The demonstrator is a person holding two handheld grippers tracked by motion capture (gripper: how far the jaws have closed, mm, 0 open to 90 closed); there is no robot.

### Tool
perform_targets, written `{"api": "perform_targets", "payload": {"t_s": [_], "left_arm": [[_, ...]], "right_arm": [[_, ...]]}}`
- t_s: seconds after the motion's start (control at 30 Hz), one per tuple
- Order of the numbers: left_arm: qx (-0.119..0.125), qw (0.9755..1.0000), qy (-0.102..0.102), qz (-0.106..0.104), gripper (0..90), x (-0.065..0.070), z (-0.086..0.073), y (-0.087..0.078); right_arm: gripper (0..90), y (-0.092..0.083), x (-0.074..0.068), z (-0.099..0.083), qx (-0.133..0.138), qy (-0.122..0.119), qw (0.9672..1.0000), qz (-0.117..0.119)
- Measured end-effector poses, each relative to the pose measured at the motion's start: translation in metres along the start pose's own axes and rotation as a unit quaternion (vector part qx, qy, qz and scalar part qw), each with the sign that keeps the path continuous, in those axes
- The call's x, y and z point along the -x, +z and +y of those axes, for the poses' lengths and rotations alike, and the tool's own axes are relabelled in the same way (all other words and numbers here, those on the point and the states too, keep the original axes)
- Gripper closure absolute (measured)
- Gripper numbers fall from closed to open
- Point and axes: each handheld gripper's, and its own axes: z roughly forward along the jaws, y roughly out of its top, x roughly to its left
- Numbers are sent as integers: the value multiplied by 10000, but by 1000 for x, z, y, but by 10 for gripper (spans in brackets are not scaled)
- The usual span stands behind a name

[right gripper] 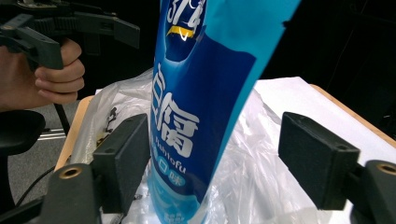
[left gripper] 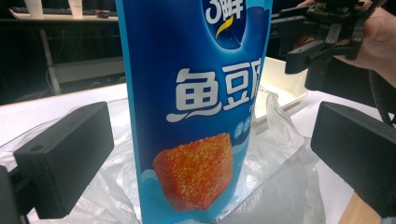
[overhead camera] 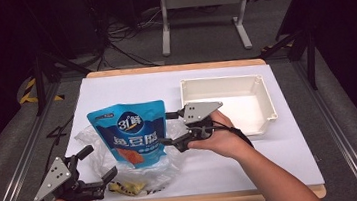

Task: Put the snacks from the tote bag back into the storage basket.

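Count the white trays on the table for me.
1. A single white tray sits at the far right of the table, empty, just beyond the right claw. The blue pouch and clear plastic bag lie left of it.

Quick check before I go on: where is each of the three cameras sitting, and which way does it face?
High view: above the person's side, looking forward and down on the white table; forearms, left gripper, right gripper.
Left gripper view: between open jaws, faces the blue pouch; right gripper beyond.
Right gripper view: faces the pouch edge-on; left gripper beyond.
All share the pouch and plastic bag.
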Motion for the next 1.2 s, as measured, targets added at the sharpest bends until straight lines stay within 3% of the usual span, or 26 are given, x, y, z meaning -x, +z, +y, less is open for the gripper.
{"api": "perform_targets", "payload": {"t_s": [0.33, 0.63, 1.07, 1.2], "left_arm": [[10, 10000, 6, -33, 1, -1, 0, 3], [1, 10000, -9, -45, 1, 0, 1, 2], [11, 10000, -16, -61, 1, -1, 1, 2], [-1, 10000, -17, -59, 1, -1, 1, 2]], "right_arm": [[240, 26, -2, -2, -110, -44, 9999, 107], [258, 46, -8, -7, -310, -285, 9990, 150], [276, 71, -13, -17, -419, -196, 9983, 347], [331, 73, -12, -20, -496, -285, 9977, 358]]}}
